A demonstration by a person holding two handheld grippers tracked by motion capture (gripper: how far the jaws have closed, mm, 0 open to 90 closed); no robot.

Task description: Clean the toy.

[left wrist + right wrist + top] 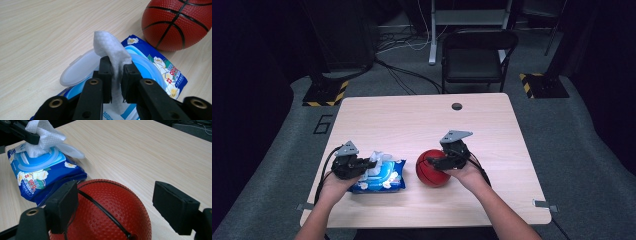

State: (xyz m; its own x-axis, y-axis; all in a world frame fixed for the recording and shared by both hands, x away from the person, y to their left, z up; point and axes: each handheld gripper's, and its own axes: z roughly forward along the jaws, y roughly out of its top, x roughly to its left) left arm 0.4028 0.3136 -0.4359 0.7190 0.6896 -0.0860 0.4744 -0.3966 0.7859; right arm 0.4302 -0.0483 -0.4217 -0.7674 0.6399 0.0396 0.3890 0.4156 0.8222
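A blue pack of wet wipes (384, 181) lies on the wooden table (412, 120) at the front left, its clear lid (76, 73) flipped open. A white wipe (107, 46) stands up out of the opening. My left gripper (117, 65) is shut on that wipe, with both pads pinching it just above the pack. Right of the pack rests a small red basketball (431, 171). My right gripper (117, 202) sits over the ball's top with its jaws wide; one pad (63, 202) is against the ball and the other (175, 207) stands clear of it.
A dark chair (477, 55) stands behind the table's far edge. A round cable hole (457, 106) is near that edge. Yellow-and-black stand bases (326, 94) sit on the floor at both far corners. Bare tabletop lies beyond the pack and ball.
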